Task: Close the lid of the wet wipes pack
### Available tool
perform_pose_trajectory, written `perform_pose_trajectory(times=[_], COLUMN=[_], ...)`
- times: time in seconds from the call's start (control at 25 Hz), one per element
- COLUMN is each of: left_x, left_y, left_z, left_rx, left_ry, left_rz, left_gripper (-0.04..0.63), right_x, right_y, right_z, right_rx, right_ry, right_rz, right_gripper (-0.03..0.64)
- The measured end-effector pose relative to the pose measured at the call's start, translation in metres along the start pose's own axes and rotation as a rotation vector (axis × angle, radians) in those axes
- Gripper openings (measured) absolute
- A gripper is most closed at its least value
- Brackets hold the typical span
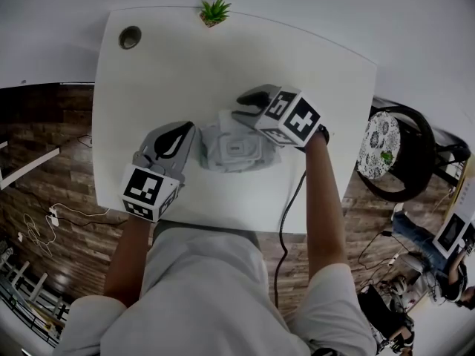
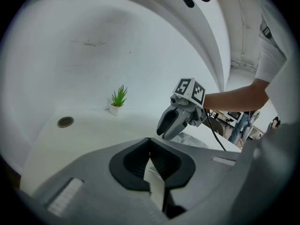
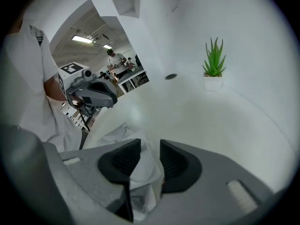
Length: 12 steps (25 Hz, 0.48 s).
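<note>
The white wet wipes pack (image 1: 231,153) lies in the middle of the white table (image 1: 171,73), and its square lid (image 1: 239,147) looks flat from above. My left gripper (image 1: 187,130) is at the pack's left edge. In the left gripper view its pads meet at the tips (image 2: 150,142), with a strip of the white pack (image 2: 154,182) pinched between them. My right gripper (image 1: 242,110) hangs over the pack's far right part, pointing down at it. Its jaws (image 3: 150,143) stand apart, and the pack's lid (image 3: 143,167) shows in the gap, not pressed.
A small potted plant (image 1: 214,10) stands at the table's far edge and a round cable hole (image 1: 130,37) sits at the far left corner. A black cable (image 1: 288,213) drops off the near edge. A chair (image 1: 397,150) stands to the right.
</note>
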<state>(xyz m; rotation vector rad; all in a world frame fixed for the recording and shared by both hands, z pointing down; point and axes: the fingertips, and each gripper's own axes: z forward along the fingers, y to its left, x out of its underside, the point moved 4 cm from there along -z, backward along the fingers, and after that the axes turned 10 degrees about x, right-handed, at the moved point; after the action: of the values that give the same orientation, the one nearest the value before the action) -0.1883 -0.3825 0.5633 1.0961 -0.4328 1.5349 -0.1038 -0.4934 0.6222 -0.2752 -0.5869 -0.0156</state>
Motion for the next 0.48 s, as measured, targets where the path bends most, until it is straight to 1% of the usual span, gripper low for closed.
perform_pose_trajectory(times=[0.12, 0.2, 0.48], left_x=[0.0, 0.0, -0.003], left_y=[0.001, 0.002, 0.0], left_z=[-0.002, -0.004, -0.007], left_rx=[-0.003, -0.006, -0.001], left_ry=[0.002, 0.002, -0.01], left_rz=[0.0, 0.0, 0.004], left_gripper=[0.0, 0.0, 0.0], right_x=[0.002, 0.001, -0.005], right_y=[0.002, 0.004, 0.01], right_z=[0.002, 0.001, -0.011], right_rx=[-0.029, -0.039, -0.024], right_ry=[0.007, 0.004, -0.01], right_rz=[0.024, 0.021, 0.001], right_gripper=[0.133, 0.133, 0.133])
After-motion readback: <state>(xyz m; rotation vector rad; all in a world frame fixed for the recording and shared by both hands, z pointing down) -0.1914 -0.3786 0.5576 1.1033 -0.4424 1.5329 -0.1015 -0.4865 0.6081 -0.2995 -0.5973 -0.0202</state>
